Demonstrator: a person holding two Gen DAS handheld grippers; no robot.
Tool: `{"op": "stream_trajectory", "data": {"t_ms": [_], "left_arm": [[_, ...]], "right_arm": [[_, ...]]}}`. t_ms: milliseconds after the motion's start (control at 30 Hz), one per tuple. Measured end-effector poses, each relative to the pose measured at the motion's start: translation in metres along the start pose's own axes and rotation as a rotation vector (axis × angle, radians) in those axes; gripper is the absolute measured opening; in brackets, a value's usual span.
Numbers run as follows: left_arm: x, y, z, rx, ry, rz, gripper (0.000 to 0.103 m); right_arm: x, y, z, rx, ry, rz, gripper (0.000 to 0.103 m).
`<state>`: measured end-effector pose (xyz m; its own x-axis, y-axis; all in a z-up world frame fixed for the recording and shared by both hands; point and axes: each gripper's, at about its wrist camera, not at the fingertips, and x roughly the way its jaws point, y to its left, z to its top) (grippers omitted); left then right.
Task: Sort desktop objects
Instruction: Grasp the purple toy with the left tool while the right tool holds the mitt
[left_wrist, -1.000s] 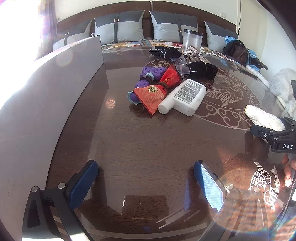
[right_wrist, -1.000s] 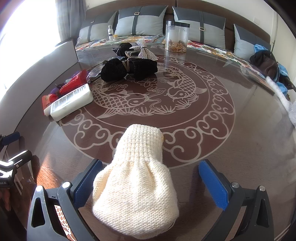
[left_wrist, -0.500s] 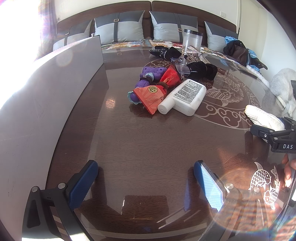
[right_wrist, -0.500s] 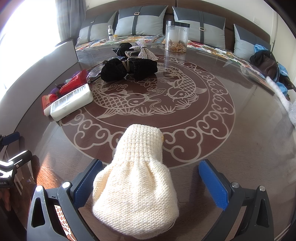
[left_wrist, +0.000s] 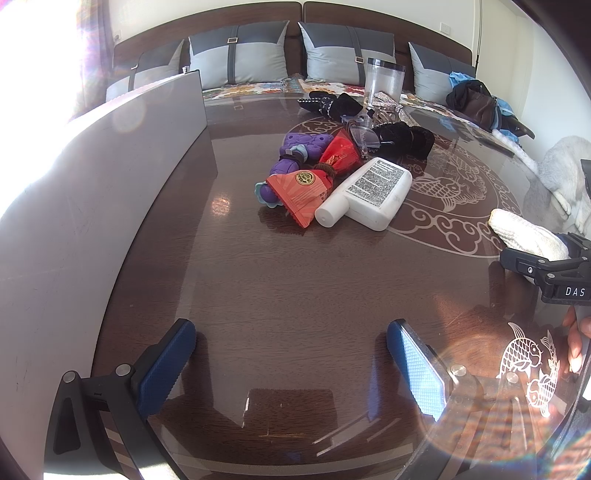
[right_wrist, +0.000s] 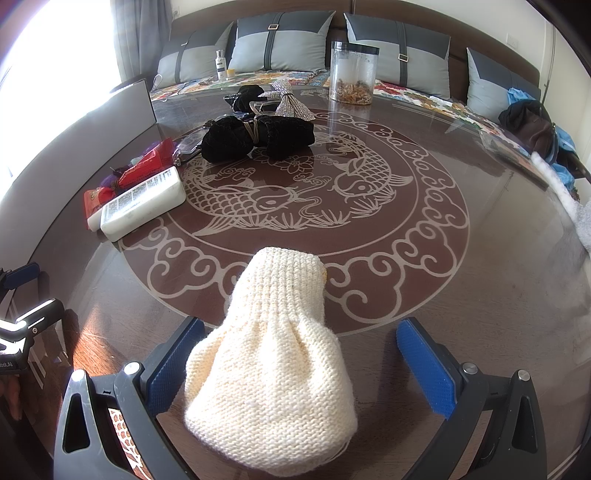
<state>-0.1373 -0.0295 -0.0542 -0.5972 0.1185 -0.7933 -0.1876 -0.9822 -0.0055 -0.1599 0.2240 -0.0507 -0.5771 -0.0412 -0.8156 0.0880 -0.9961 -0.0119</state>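
Observation:
A cream knitted pouch (right_wrist: 273, 354) lies on the glass tabletop between the blue pads of my right gripper (right_wrist: 301, 363), which stands open around it; its left pad is close to the knit, the right pad is apart. The same pouch (left_wrist: 524, 234) shows at the right in the left wrist view. My left gripper (left_wrist: 291, 362) is open over bare table. Ahead lies a pile: a white bottle (left_wrist: 369, 192), orange-red packets (left_wrist: 299, 194), a purple toy (left_wrist: 299, 151), black fabric bundles (right_wrist: 258, 138) and a silver bow (right_wrist: 288, 101).
A grey panel (left_wrist: 92, 177) stands along the table's left side. A clear jar (right_wrist: 352, 72) stands at the far edge, with a cushioned bench behind. Bags and clothes (left_wrist: 480, 103) lie far right. A hand (left_wrist: 576, 343) holds the right gripper.

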Motion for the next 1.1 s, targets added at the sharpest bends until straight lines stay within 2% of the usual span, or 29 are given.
{"op": "stream_trajectory", "data": {"t_ms": [133, 200, 267, 333, 400, 467, 533, 600, 667, 833, 900, 967, 1000, 1033, 1067, 1100], "left_arm": [[0.000, 0.001, 0.001, 0.001, 0.004, -0.001, 0.103], [0.002, 0.005, 0.004, 0.003, 0.039, -0.005, 0.103], [0.000, 0.014, 0.017, -0.042, 0.039, -0.008, 0.103], [-0.003, 0.028, 0.038, -0.110, 0.002, -0.047, 0.103], [0.004, 0.036, 0.064, -0.147, 0.008, -0.064, 0.103], [0.016, 0.038, 0.089, -0.129, 0.014, -0.049, 0.103], [0.031, 0.040, 0.112, -0.106, 0.023, 0.006, 0.103], [0.048, 0.042, 0.130, -0.099, 0.053, 0.014, 0.101], [0.064, 0.040, 0.144, -0.086, 0.085, 0.025, 0.095], [0.099, 0.023, 0.152, 0.011, 0.172, 0.027, 0.095], [0.102, 0.019, 0.150, 0.028, 0.162, 0.008, 0.092], [0.104, 0.021, 0.150, 0.009, 0.157, -0.021, 0.081], [0.102, 0.020, 0.149, 0.020, 0.143, -0.011, 0.065], [0.100, 0.020, 0.149, 0.024, 0.130, -0.020, 0.055], [0.098, 0.020, 0.149, 0.026, 0.128, -0.020, 0.035], [0.097, 0.020, 0.149, 0.024, 0.131, -0.024, 0.021]], "right_arm": [[0.000, 0.000, 0.000, 0.000, 0.000, 0.000, 0.103], [0.000, 0.000, 0.000, 0.000, 0.000, 0.000, 0.103], [0.000, 0.000, 0.000, 0.000, 0.000, 0.000, 0.103], [0.000, 0.000, 0.000, 0.000, 0.000, 0.000, 0.103], [0.000, 0.000, 0.000, 0.000, 0.000, 0.000, 0.103], [0.000, 0.000, 0.000, 0.000, 0.000, 0.000, 0.103], [0.000, 0.000, 0.000, 0.000, 0.000, 0.000, 0.103], [0.000, 0.000, 0.000, 0.000, 0.000, 0.000, 0.103], [0.000, 0.000, 0.000, 0.000, 0.000, 0.000, 0.103], [0.000, 0.000, 0.000, 0.000, 0.000, 0.000, 0.103], [0.000, 0.000, 0.000, 0.000, 0.000, 0.000, 0.103], [0.000, 0.000, 0.000, 0.000, 0.000, 0.000, 0.103], [0.000, 0.000, 0.000, 0.000, -0.001, 0.000, 0.103], [0.000, 0.000, 0.000, 0.000, -0.001, 0.000, 0.103], [0.000, 0.000, 0.000, 0.000, 0.000, 0.000, 0.103], [0.000, 0.000, 0.000, 0.000, 0.000, 0.000, 0.103]]}}
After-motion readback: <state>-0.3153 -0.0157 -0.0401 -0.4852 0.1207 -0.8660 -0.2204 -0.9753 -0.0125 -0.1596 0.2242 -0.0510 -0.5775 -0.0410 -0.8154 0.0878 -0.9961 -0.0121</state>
